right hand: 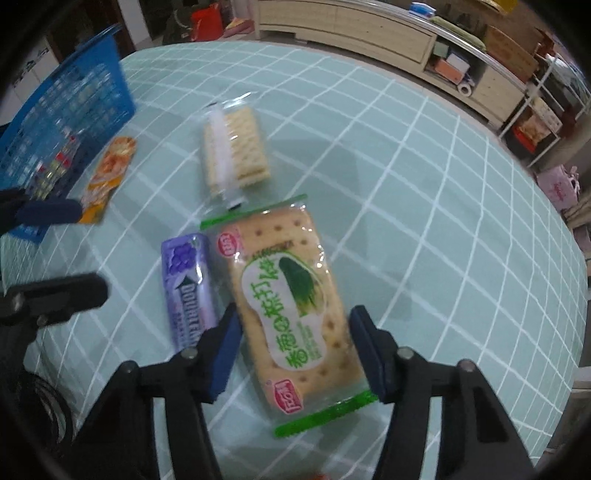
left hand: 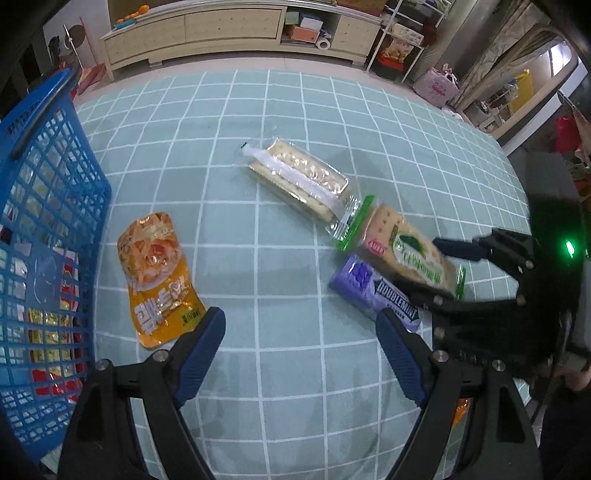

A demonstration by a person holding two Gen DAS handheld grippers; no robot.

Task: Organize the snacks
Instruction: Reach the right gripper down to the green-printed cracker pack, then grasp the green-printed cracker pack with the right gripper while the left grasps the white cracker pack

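A green-edged cracker packet (right hand: 291, 295) lies on the teal checked tablecloth (right hand: 424, 221), and my right gripper (right hand: 293, 321) is shut on its long sides. From the left wrist view, that right gripper (left hand: 436, 271) straddles the same packet (left hand: 402, 243). A purple Doublemint gum pack (right hand: 188, 284) lies right beside the packet. My left gripper (left hand: 301, 321) hangs open over bare cloth, with nothing between its fingers. An orange snack pouch (left hand: 159, 277) lies just beyond its left finger. A clear-wrapped cracker packet (left hand: 299, 177) sits mid-table.
A blue plastic basket (left hand: 55, 184) stands at the table's left edge with several wrapped snacks inside. Beyond the table stand a long pale cabinet (left hand: 229, 33) and a wire shelf rack (left hand: 402, 40). A person's dark sleeve (left hand: 565, 424) shows at the lower right.
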